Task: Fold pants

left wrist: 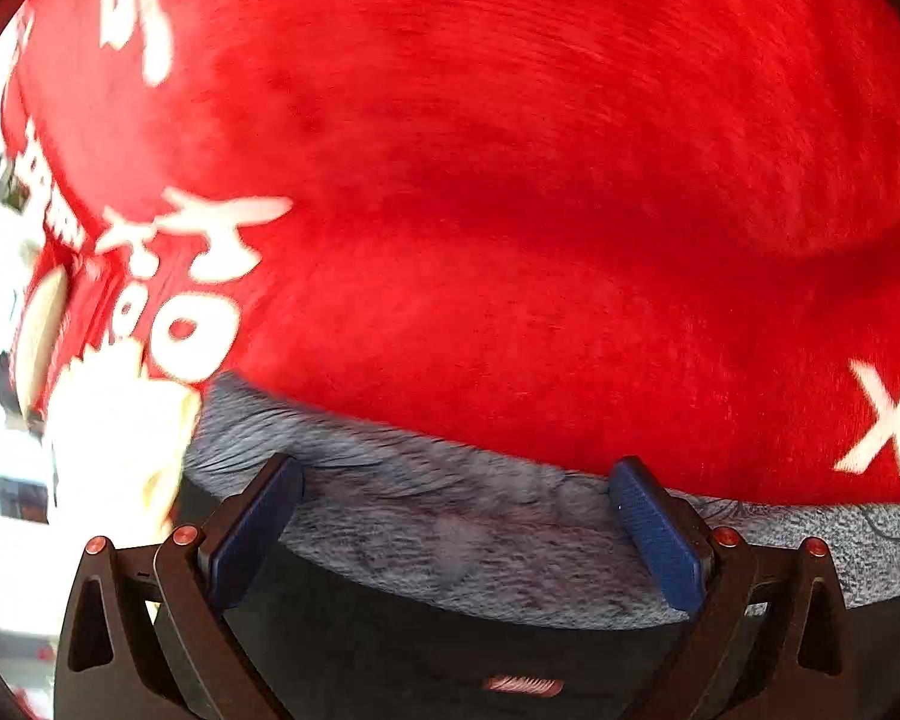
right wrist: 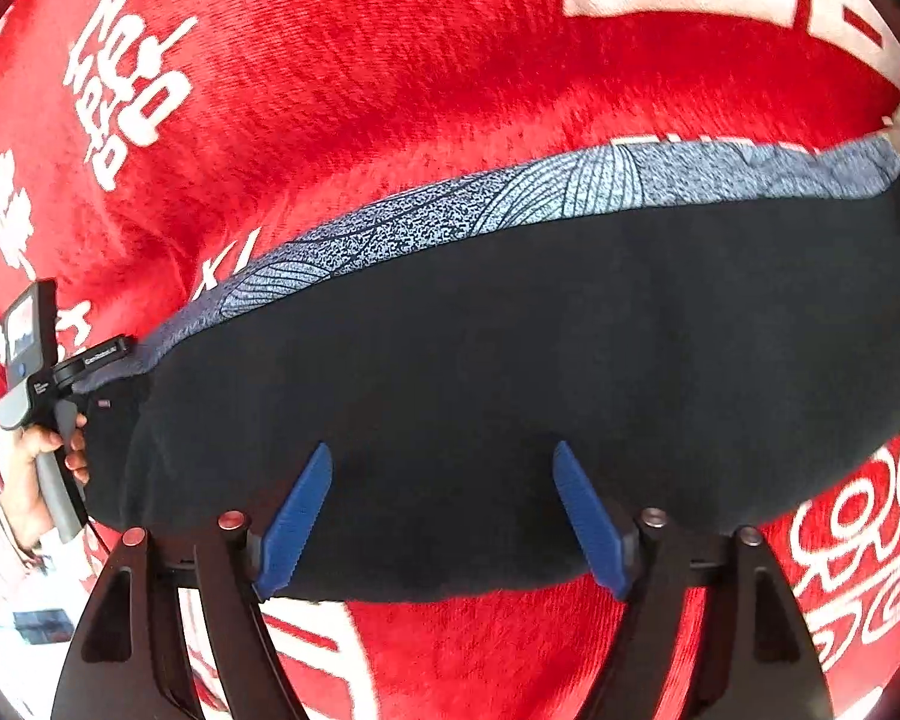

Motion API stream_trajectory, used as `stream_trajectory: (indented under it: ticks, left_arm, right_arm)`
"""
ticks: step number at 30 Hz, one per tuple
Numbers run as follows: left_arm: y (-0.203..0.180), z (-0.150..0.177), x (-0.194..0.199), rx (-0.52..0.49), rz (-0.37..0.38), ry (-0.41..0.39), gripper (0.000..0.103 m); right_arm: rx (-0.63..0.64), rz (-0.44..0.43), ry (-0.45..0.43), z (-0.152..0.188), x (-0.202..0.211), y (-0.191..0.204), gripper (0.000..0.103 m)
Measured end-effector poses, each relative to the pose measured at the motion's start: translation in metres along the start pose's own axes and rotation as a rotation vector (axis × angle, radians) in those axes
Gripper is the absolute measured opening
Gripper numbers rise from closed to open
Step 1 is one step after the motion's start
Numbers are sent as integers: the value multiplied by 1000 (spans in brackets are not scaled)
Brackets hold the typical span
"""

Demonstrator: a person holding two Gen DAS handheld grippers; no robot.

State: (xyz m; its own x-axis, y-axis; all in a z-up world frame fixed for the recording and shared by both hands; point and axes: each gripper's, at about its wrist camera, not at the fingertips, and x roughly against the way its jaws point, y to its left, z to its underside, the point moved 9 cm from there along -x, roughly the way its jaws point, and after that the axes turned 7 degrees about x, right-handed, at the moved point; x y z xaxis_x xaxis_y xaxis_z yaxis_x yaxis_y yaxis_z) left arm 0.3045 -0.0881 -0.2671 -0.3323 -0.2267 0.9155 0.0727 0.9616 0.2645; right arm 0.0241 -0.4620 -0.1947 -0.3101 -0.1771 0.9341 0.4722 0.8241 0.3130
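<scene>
Dark pants with grey patterned band lying flat on red printed blanket, filling the centre of the right view. Right tool spread wide at 6 o'clock over the dark cloth, pinching nothing. Left tool likewise spread, over the band, its handle at 9 o'clock in the right view.

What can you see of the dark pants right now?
The dark navy fabric pants lie flat as a long folded shape on the red fleece blanket with white lettering. A grey-blue band printed with fine line patterns runs along their far edge. The open right gripper sits over the near edge; the open left gripper is at the patterned band.
</scene>
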Motion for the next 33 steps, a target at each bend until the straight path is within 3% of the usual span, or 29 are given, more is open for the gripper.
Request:
stream_trajectory:
  ticks: [3, 6, 9, 11, 12, 14, 23, 24, 25, 28, 31, 33]
  left_arm:
    - [17, 14, 37, -52, 78, -25, 103]
    - [39, 42, 58, -145, 72, -56, 103]
    - [63, 71, 44, -194, 26, -32, 103]
    - [75, 84, 24, -177, 29, 11, 103]
    - [81, 84, 21, -115, 93, -6, 103]
    - [86, 85, 14, -54, 143, 26, 103]
    - [83, 83, 10, -50, 168, 14, 103]
    - [83, 84, 12, -49, 169, 13, 103]
    - [82, 83, 11, -51, 170, 13, 103]
    - [80, 87, 17, -53, 173, 29, 103]
    - [79, 84, 19, -72, 160, 39, 103]
    - [79, 83, 17, -78, 161, 30, 103]
  right_arm:
    - [-21, -119, -5, 16, 13, 34, 79]
    - [-11, -267, 57, 55, 3, 92, 79]
    - [-18, -395, 147, 99, -27, 147, 79]
    - [-25, -408, 165, 113, -47, 166, 77]
    - [-47, -427, 166, 119, -55, 173, 74]
    - [-88, -443, 158, 122, -65, 178, 70]
    - [-166, -453, 124, 110, -84, 188, 56]
    - [-200, -454, 138, 109, -89, 187, 47]
    - [-251, -452, 161, 111, -96, 181, 31]
    - [-337, -457, 187, 109, -98, 175, 9]
    - [-212, -445, 113, 98, -70, 187, 8]
    - [-200, -421, 128, 107, -66, 181, 7]
